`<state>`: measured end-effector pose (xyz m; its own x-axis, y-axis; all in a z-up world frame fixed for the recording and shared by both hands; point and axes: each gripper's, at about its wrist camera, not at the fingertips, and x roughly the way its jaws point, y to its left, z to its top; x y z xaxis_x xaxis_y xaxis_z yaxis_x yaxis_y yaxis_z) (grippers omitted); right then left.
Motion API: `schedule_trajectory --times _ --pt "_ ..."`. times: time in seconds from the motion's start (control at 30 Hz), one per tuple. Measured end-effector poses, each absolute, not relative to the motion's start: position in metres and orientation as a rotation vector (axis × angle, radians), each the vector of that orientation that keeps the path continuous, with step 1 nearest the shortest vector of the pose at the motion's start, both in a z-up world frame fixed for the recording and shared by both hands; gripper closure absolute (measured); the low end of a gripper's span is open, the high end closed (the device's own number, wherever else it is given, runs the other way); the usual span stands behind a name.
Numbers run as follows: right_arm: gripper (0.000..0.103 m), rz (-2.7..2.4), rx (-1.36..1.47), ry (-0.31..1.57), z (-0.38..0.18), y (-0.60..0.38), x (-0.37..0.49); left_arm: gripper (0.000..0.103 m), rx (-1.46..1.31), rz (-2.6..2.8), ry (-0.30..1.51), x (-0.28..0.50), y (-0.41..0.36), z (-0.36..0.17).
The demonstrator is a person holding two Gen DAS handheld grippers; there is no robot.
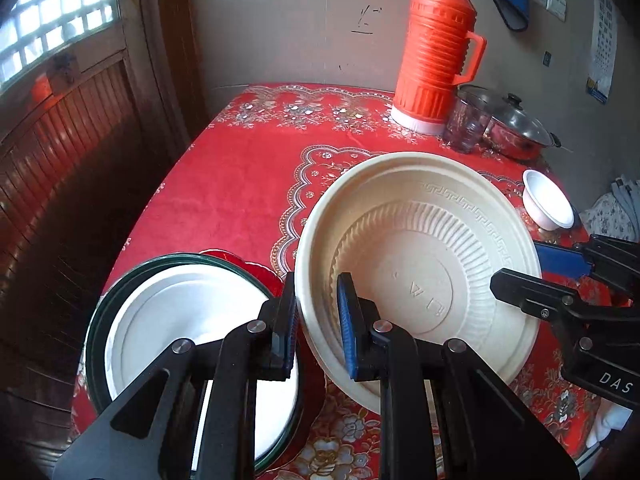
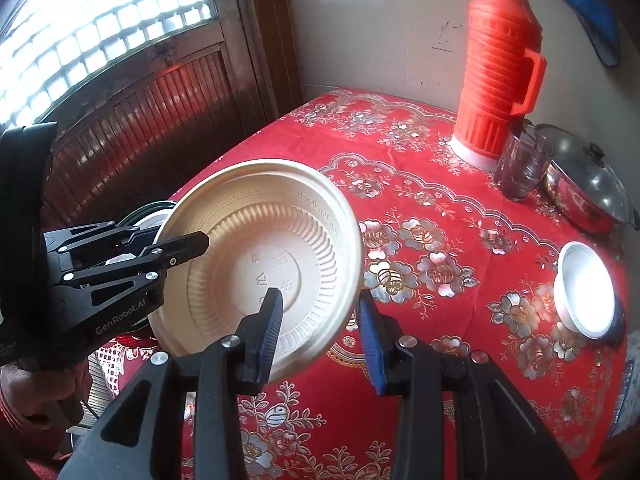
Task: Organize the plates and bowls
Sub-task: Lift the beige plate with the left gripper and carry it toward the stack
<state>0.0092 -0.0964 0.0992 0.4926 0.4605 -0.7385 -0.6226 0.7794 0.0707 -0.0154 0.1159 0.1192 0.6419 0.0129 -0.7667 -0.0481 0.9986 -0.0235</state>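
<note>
A large cream plate with a ribbed well is held tilted above the red tablecloth; it also shows in the right wrist view. My left gripper is shut on its near-left rim. My right gripper is open with its fingers astride the plate's right rim, not pinching it; it shows in the left wrist view. A stack of a white plate in a green-rimmed plate lies on the table's left corner. A small white bowl sits at the right.
An orange thermos stands at the back of the table, with a glass cup and a lidded steel pot beside it. A wooden door is left of the table. A wall runs behind.
</note>
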Motion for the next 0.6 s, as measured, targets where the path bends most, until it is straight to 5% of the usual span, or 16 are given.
schedule_trajectory --times 0.6 --pt "0.063 0.753 -0.254 0.8 0.103 -0.047 -0.008 0.085 -0.107 0.126 0.843 -0.048 0.171 0.125"
